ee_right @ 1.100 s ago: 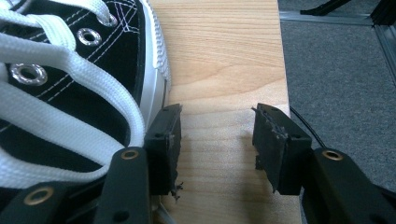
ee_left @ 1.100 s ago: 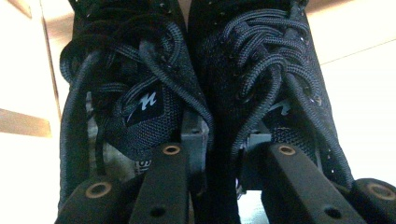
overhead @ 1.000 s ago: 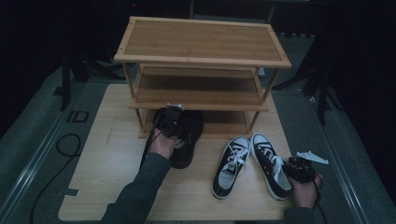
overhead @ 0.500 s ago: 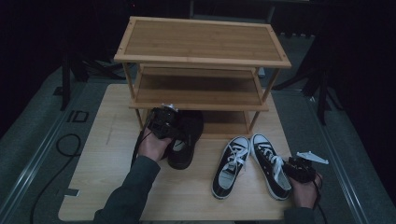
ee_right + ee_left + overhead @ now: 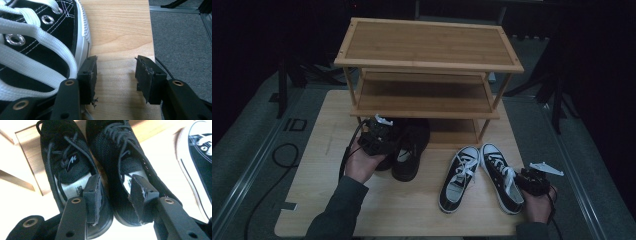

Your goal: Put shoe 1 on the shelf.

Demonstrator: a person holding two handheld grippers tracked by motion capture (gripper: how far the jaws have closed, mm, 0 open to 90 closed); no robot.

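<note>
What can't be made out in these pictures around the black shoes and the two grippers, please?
- High view: the left gripper and its hand cover the heels of the black shoes.
- Left gripper view: the toes of the black shoes are cut off by the top edge.
- High view: the bottom shelf is largely hidden by the shelf above and in shadow.
- Right gripper view: the black-and-white sneaker runs off the left edge.
- High view: the right gripper is too dark to read its jaws.
</note>
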